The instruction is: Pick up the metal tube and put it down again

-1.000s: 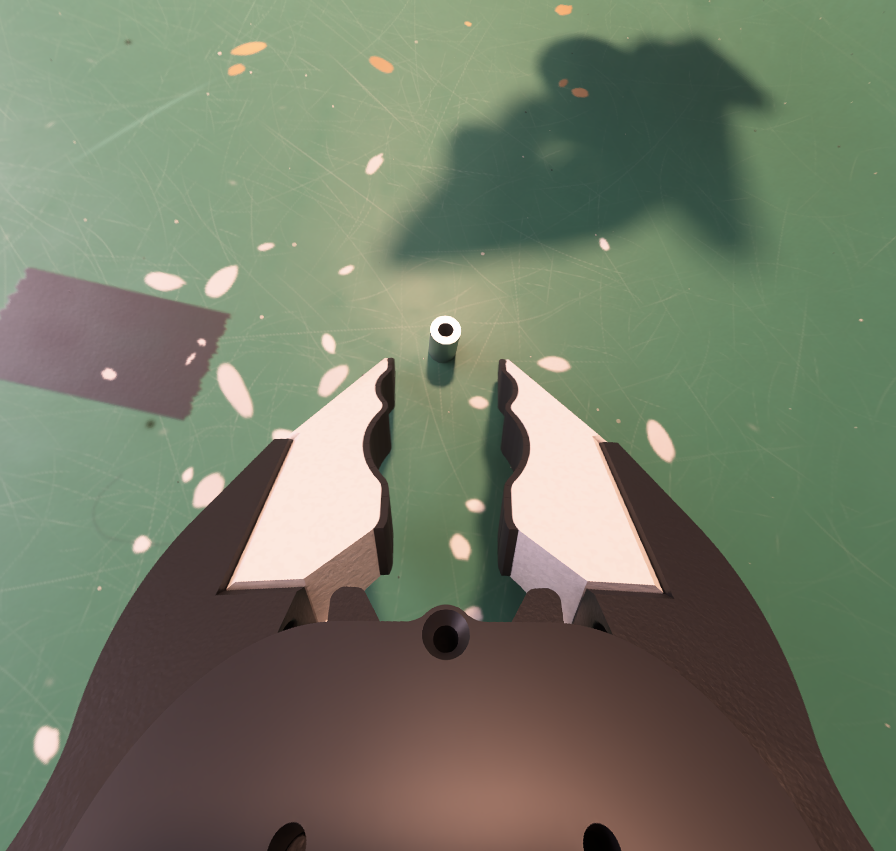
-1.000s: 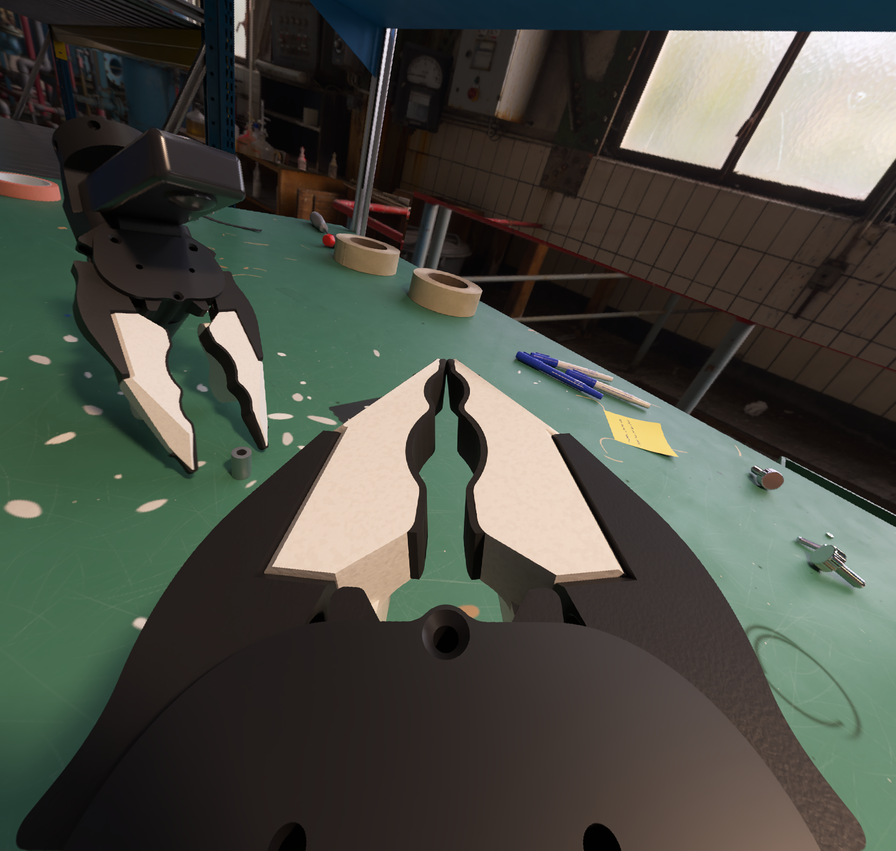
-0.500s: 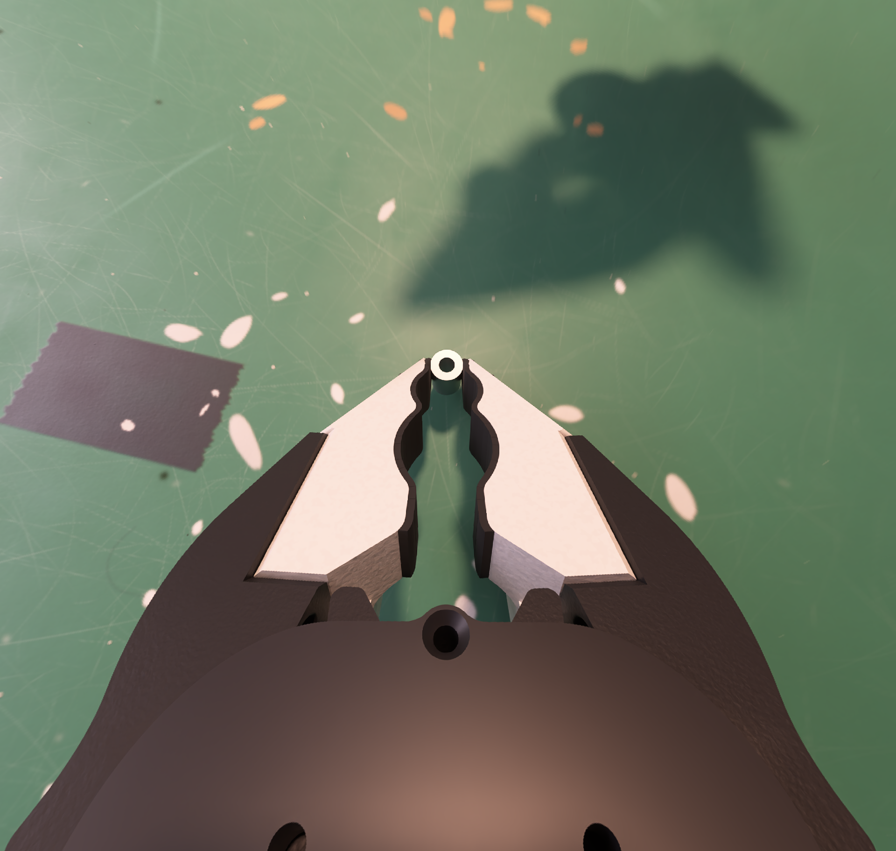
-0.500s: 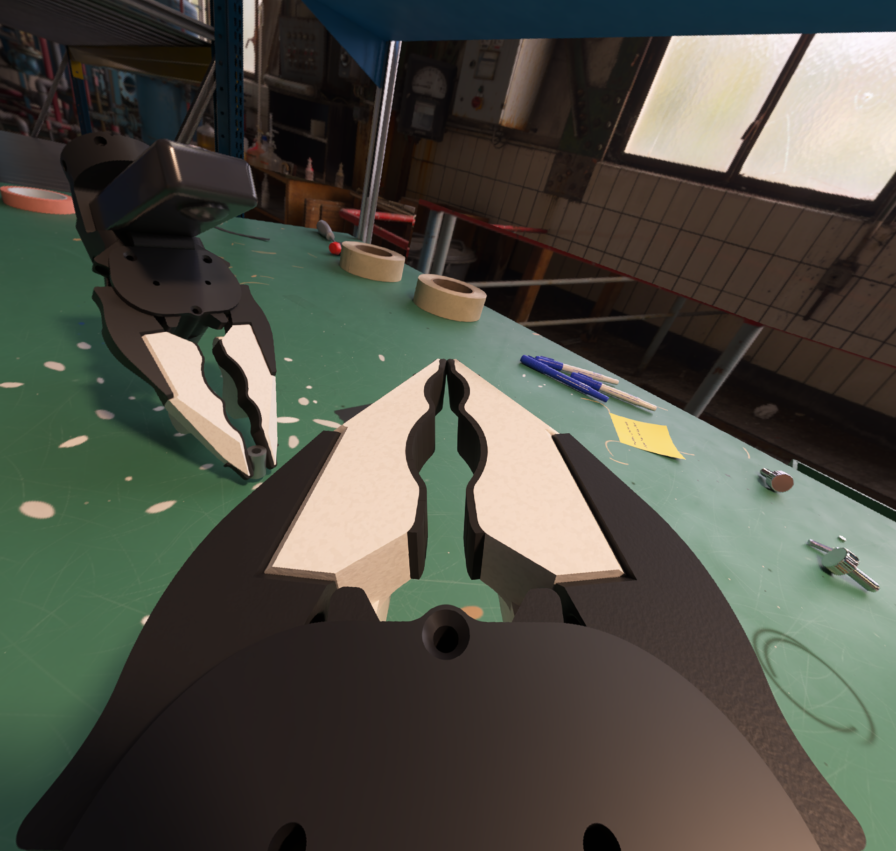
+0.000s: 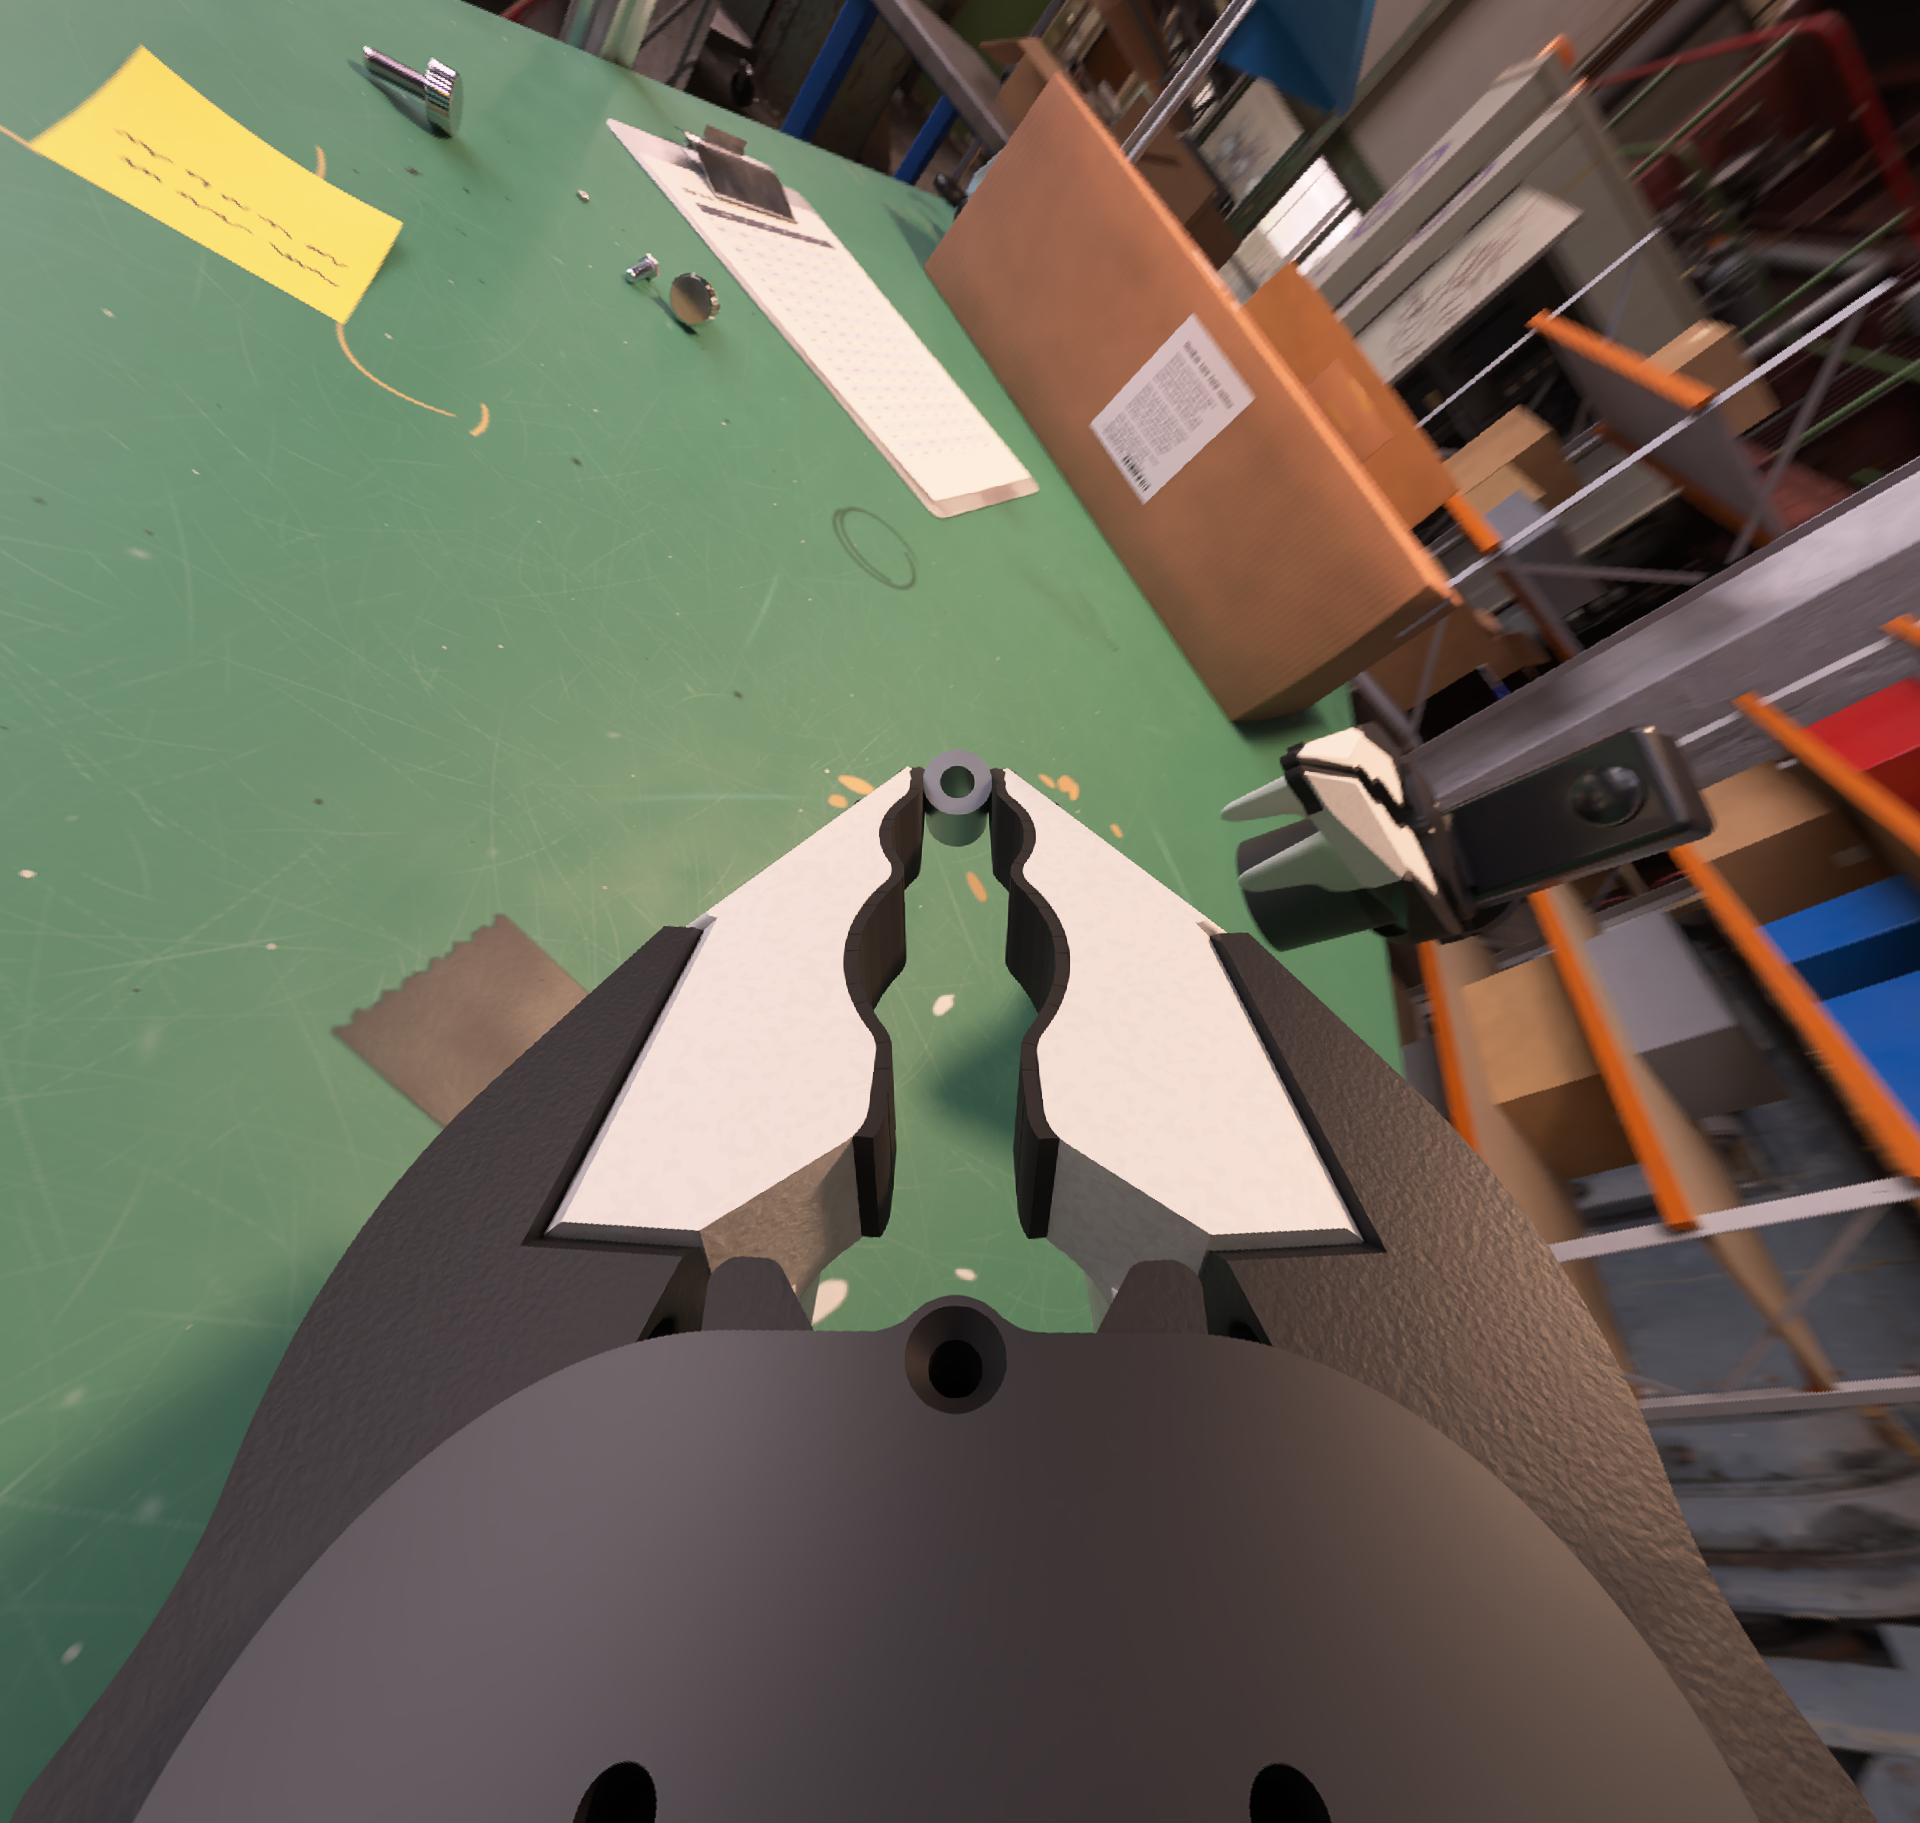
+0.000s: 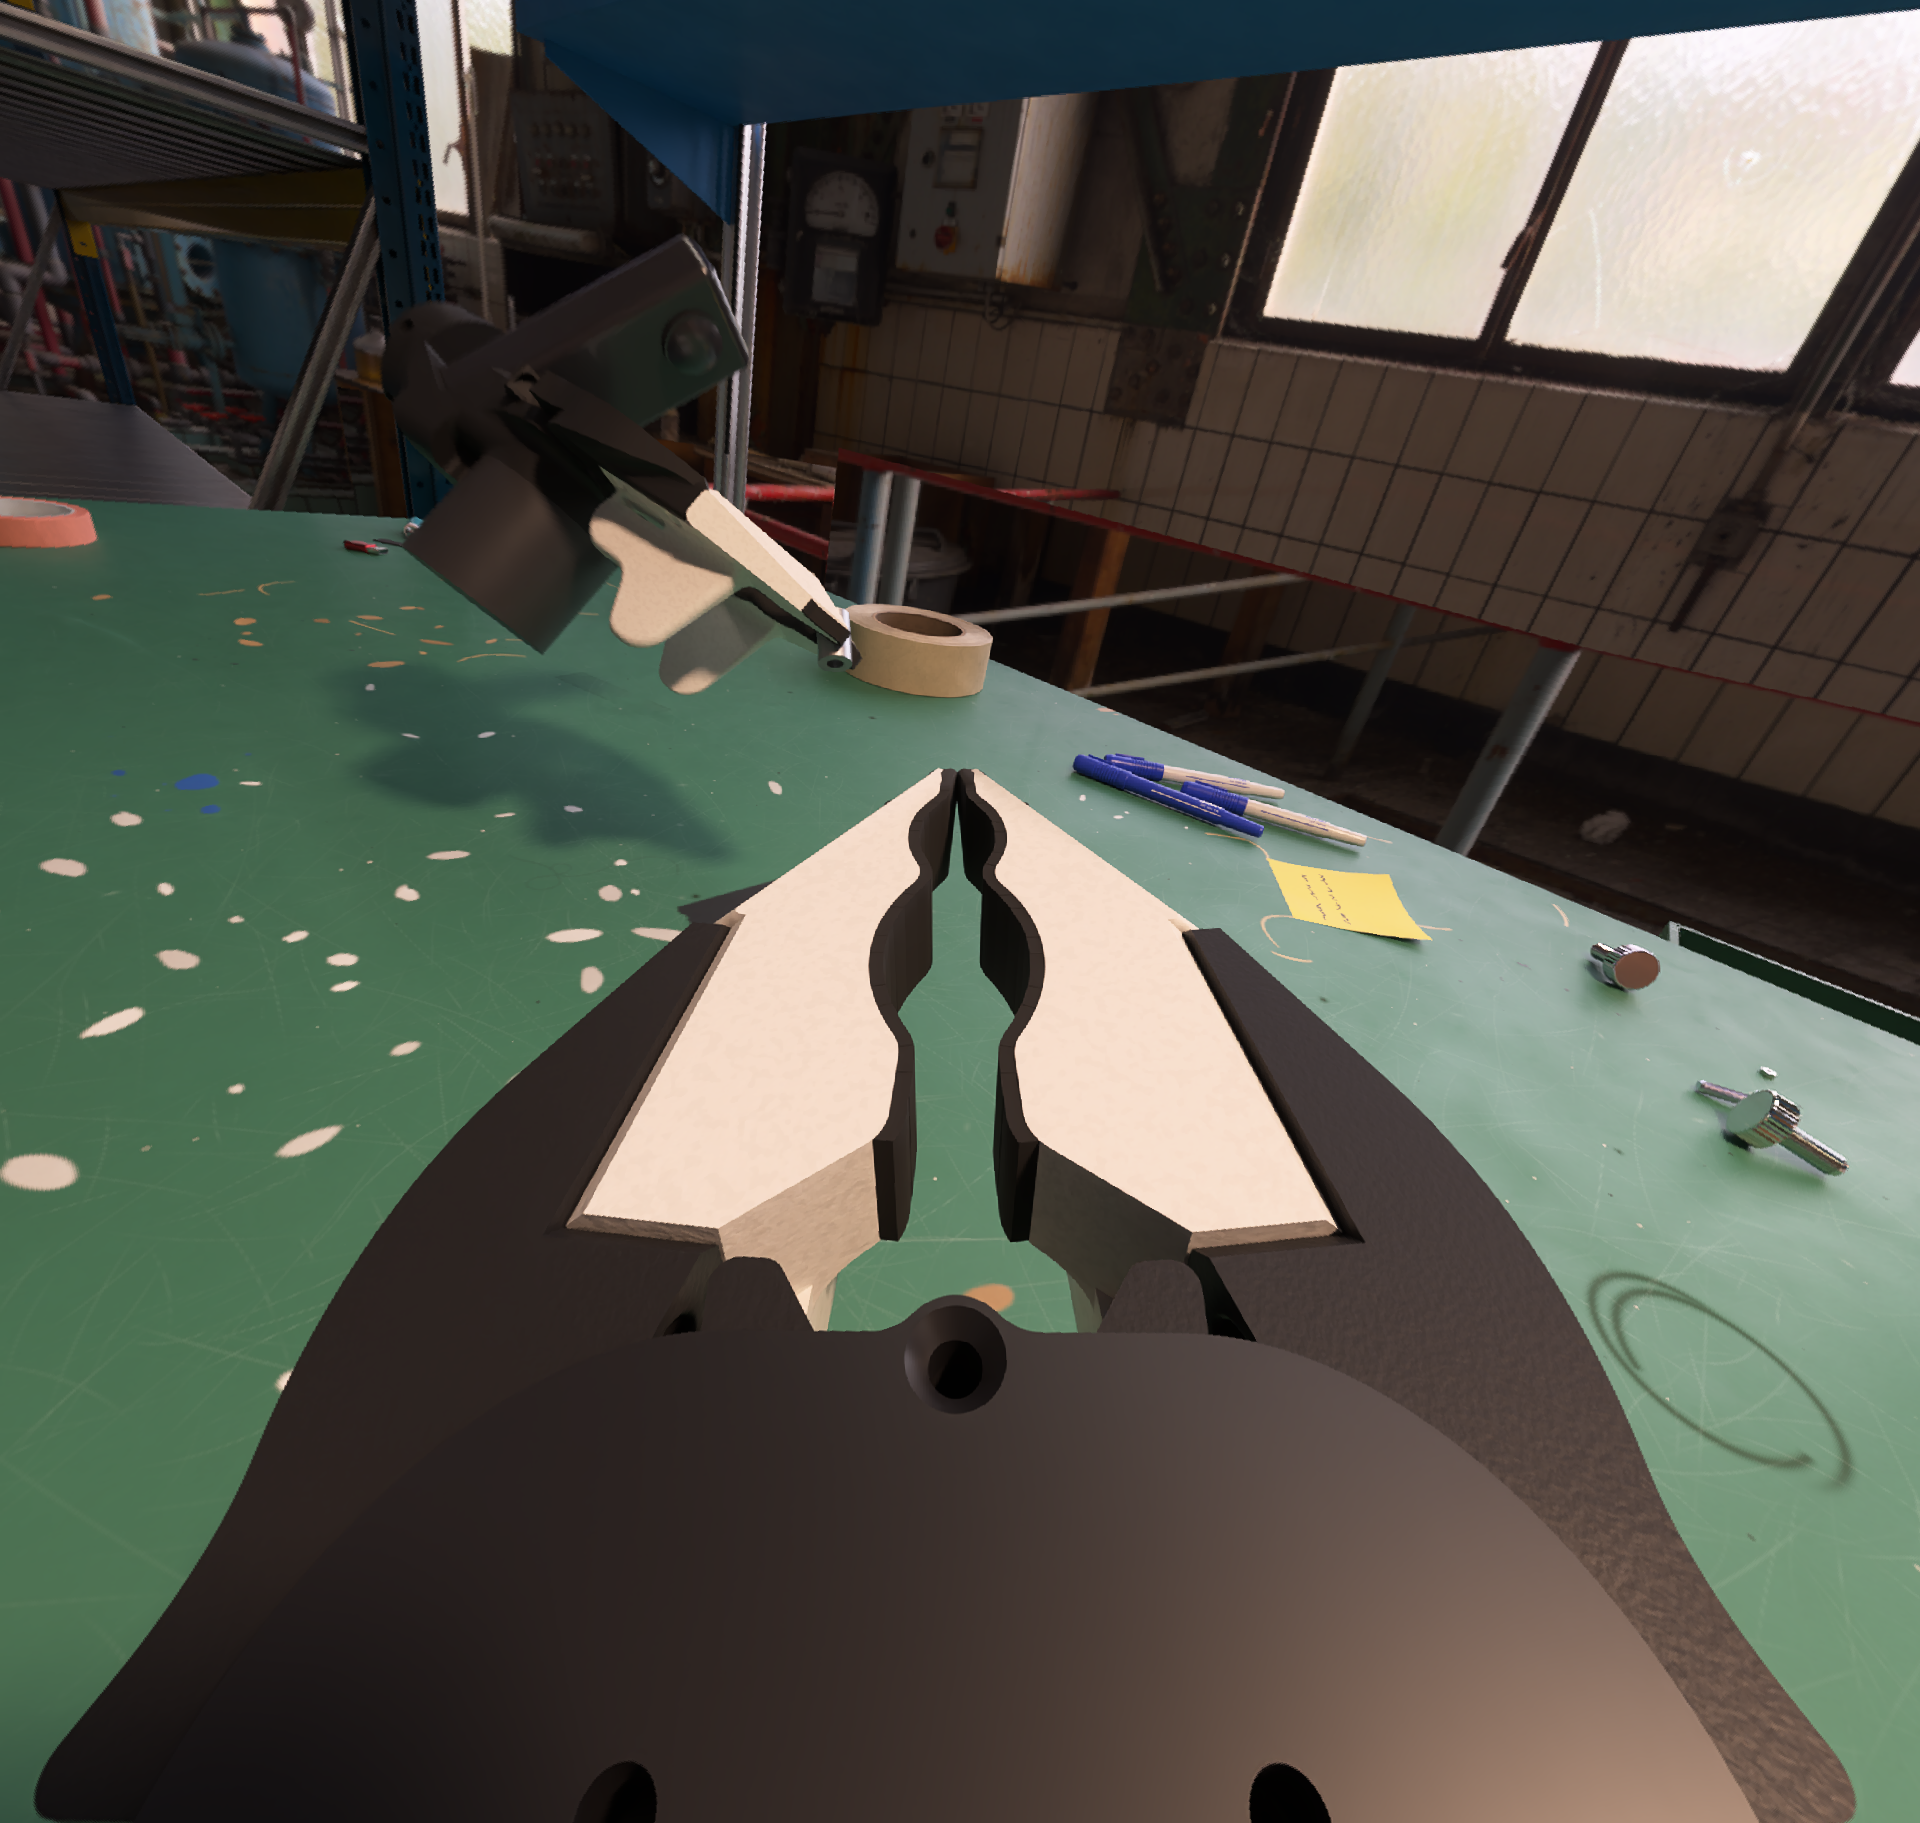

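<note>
The metal tube (image 5: pixel 957 799) is a short silver cylinder with a hole through it. My left gripper (image 5: pixel 957 786) is shut on it at the fingertips and holds it in the air, well above the green table (image 5: pixel 416 630). In the right wrist view the left gripper (image 6: pixel 831 646) hangs tilted over the table's far part with the tube (image 6: pixel 837 653) at its tips. My right gripper (image 6: pixel 954 781) is shut and empty, low over the table; it also shows in the left wrist view (image 5: pixel 1299 817) to the right.
A tape roll (image 6: pixel 920 646) lies just behind the held tube. Blue pens (image 6: pixel 1195 797), a yellow note (image 6: pixel 1345 903), metal knobs (image 6: pixel 1626 968) and keys (image 6: pixel 1771 1129) lie at right. A clipboard (image 5: pixel 831 308) and a cardboard box (image 5: pixel 1195 402) stand at the table's edge.
My left gripper closed on the tube, then lifted it off the table and tilted up, so its view swung from the table top to the room. The right gripper stayed shut.
</note>
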You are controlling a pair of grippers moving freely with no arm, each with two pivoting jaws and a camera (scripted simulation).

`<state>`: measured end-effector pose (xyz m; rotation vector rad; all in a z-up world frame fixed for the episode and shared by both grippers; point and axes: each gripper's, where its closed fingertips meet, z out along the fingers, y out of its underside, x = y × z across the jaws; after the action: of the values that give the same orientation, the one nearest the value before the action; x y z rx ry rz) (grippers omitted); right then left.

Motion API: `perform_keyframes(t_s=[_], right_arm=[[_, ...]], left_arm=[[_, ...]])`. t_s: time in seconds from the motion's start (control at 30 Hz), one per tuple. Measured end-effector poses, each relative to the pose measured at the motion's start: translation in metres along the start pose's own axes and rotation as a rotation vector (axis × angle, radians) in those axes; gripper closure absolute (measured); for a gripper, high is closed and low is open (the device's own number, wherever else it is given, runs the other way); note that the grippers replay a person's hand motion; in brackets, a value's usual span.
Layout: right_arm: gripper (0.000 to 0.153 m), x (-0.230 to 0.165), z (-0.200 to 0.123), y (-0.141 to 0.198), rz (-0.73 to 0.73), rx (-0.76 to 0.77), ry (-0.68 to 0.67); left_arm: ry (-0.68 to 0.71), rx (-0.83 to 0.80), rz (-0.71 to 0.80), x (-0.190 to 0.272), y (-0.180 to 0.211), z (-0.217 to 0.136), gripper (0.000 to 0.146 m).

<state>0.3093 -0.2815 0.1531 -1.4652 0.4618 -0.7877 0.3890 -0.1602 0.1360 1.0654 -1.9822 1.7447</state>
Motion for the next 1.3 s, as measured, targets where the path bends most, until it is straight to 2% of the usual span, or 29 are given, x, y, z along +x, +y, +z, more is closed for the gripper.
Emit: perform_keyframes(t_s=[0.2, 0.27, 0.4, 0.57, 1.03, 1.3], right_arm=[[0.153, 0.001, 0.0, 0.0, 0.012, 0.001, -0.001], [0.153, 0.001, 0.0, 0.0, 0.015, 0.005, 0.0], [0.153, 0.002, 0.0, 0.0, 0.017, 0.002, 0.002], [0.153, 0.002, 0.002, 0.002, 0.013, -0.006, 0.001], [0.153, 0.002, 0.002, 0.002, 0.017, -0.008, -0.001], [0.153, 0.002, 0.002, 0.002, 0.014, -0.005, 0.001]], left_arm=[[0.065, 0.032, -0.06, -0.004, -0.002, -0.001, 0.134], [0.028, 0.022, 0.046, -0.003, -0.001, -0.001, 0.134], [-0.134, -0.007, 0.389, 0.001, 0.001, 0.0, 0.134], [-0.186, -0.002, 0.575, 0.015, -0.002, 0.003, 0.134], [-0.271, -0.065, 0.851, 0.027, 0.006, 0.004, 0.134], [-0.286, -0.12, 0.917, 0.034, 0.016, 0.008, 0.134]])
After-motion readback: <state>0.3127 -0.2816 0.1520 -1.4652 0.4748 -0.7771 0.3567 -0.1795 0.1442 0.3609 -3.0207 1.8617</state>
